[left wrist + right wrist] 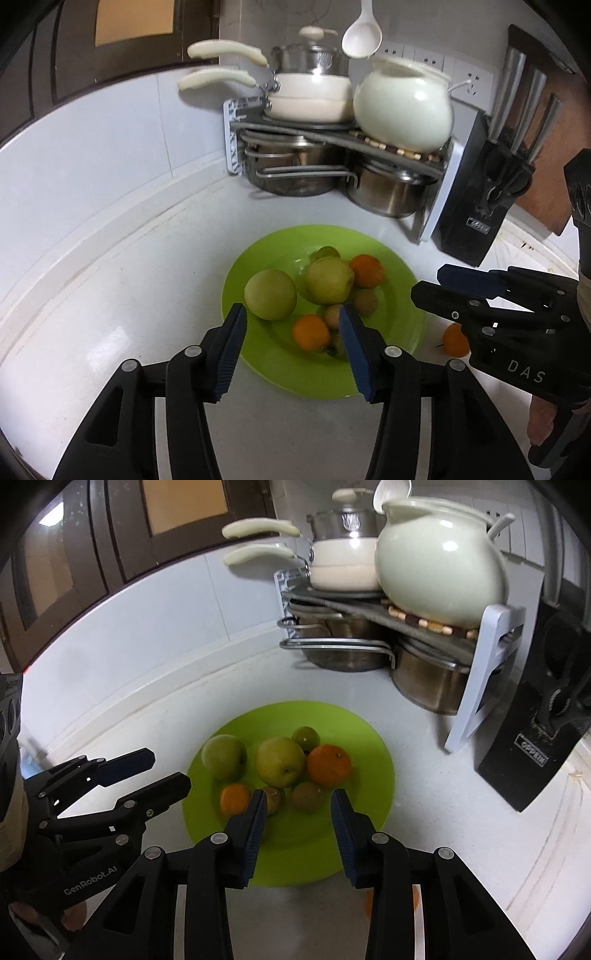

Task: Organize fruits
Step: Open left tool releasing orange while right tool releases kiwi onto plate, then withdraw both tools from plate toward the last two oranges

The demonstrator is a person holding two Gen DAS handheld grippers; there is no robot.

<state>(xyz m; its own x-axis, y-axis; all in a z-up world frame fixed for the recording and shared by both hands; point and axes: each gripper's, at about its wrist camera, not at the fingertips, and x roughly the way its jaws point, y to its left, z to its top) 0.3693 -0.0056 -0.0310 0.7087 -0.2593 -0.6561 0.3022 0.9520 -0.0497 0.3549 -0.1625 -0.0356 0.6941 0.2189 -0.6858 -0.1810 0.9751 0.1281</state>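
Note:
A lime green plate (388,354) (365,746) lies on the white counter and holds two green apples (270,294) (224,757), two oranges (366,270) (328,765), brown kiwis (307,796) and a small green fruit (306,737). Another orange (455,340) lies on the counter right of the plate, partly hidden by the right gripper; it shows under the right gripper's body (415,897). My left gripper (293,345) (162,771) is open and empty over the plate's near edge. My right gripper (298,825) (428,280) is open and empty over the plate's near side.
A corner rack (332,133) holds steel pots, cream pans and a white ceramic pot (402,107) behind the plate. A black knife block (480,206) (535,746) stands at the right. A white ladle (362,37) hangs above. Tiled wall runs behind.

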